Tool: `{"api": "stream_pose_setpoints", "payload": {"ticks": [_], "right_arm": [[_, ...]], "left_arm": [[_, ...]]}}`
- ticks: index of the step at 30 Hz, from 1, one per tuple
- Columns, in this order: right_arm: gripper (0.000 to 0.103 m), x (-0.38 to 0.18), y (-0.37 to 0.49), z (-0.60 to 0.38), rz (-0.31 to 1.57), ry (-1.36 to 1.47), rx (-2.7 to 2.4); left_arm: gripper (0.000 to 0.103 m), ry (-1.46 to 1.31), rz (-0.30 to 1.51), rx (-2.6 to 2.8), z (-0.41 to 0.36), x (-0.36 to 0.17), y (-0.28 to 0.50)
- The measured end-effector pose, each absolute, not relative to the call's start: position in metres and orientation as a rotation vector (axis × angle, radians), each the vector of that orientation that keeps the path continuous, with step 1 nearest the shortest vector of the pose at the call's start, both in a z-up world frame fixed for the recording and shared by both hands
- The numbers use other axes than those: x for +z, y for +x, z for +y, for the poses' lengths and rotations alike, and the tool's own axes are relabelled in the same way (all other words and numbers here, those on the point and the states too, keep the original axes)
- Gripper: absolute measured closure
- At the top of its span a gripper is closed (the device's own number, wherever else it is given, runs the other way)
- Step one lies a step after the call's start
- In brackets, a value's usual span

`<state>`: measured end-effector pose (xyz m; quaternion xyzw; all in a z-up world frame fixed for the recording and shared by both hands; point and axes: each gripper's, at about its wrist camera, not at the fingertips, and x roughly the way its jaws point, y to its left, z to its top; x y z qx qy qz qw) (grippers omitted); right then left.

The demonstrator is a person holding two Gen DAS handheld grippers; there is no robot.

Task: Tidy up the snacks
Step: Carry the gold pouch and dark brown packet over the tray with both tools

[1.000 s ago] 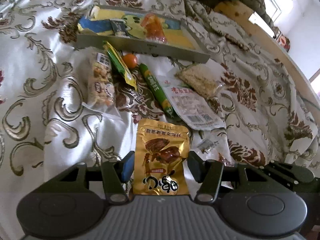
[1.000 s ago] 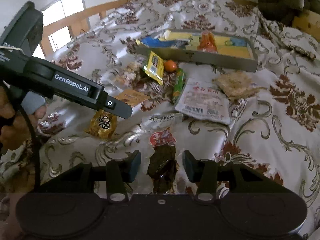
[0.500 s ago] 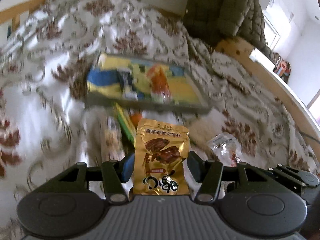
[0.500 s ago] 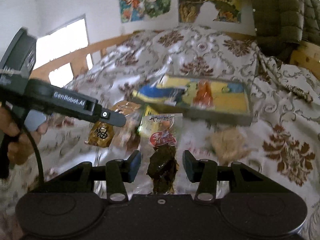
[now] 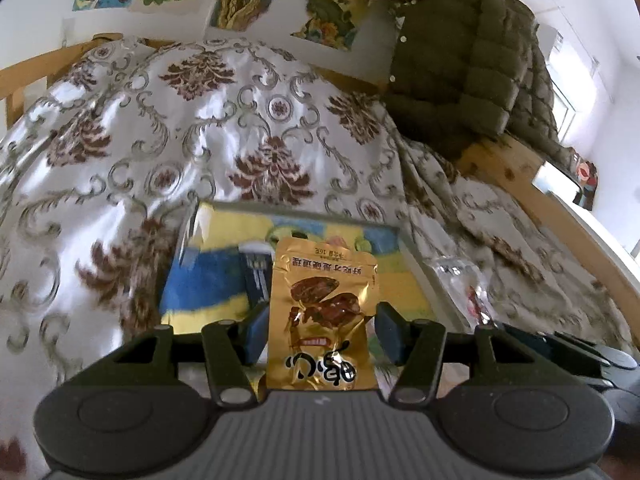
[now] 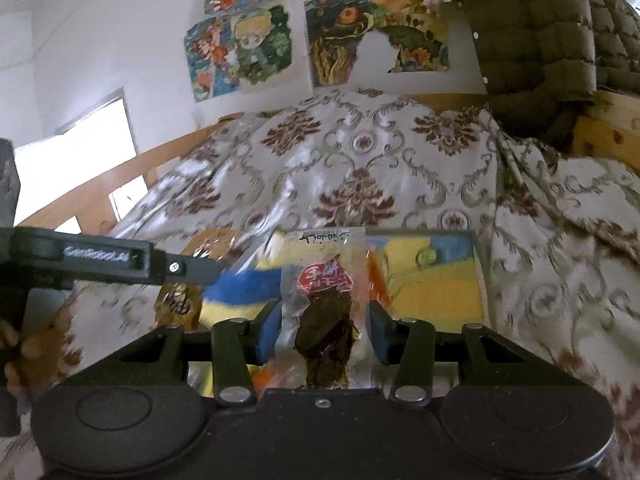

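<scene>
A gold snack packet stands upright between the pads of my left gripper, which is shut on it above the near side of the tray. The tray is shallow and grey-rimmed, with a yellow and blue picture on its floor. In the right wrist view my right gripper is shut on a clear packet of dark dried food with a red label, also over the tray. An orange packet lies inside it. The left gripper with the gold packet shows at the left.
The tray lies on a white bedspread with brown and grey scrolls. An olive quilted jacket hangs over the wooden bed rail at the back right. Posters cover the wall. A hand grips the left tool.
Both grippers have risen and moved forward with their packets, from the bedspread to over the tray. The loose snacks in front of the tray have dropped out of view.
</scene>
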<state>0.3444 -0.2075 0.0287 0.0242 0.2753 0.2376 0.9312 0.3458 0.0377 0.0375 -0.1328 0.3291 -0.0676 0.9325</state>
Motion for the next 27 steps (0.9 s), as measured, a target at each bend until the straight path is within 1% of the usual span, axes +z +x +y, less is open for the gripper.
{"api": "stream_pose_setpoints", "payload": {"ticks": [6, 13, 21, 27], "right_arm": [[0.055, 0.001, 0.414, -0.196, 0.551, 0.089, 0.455], [0.055, -0.034, 0.457, -0.199, 0.600, 0.101, 0.357], [0.055, -0.061, 0.475, -0.206, 0.652, 0.082, 0.329], [0.055, -0.072, 0.480, -0.208, 0.667, 0.081, 0.322]], "left_arm": [[0.042, -0.256, 0.684, -0.148, 0.043, 0.016, 0.409], [0.042, -0.304, 0.703, -0.153, 0.038, -0.028, 0.458], [0.042, -0.245, 0.753, -0.194, 0.020, -0.061, 0.470], [0.042, -0.185, 0.757, -0.213, 0.009, -0.064, 0.468]]}}
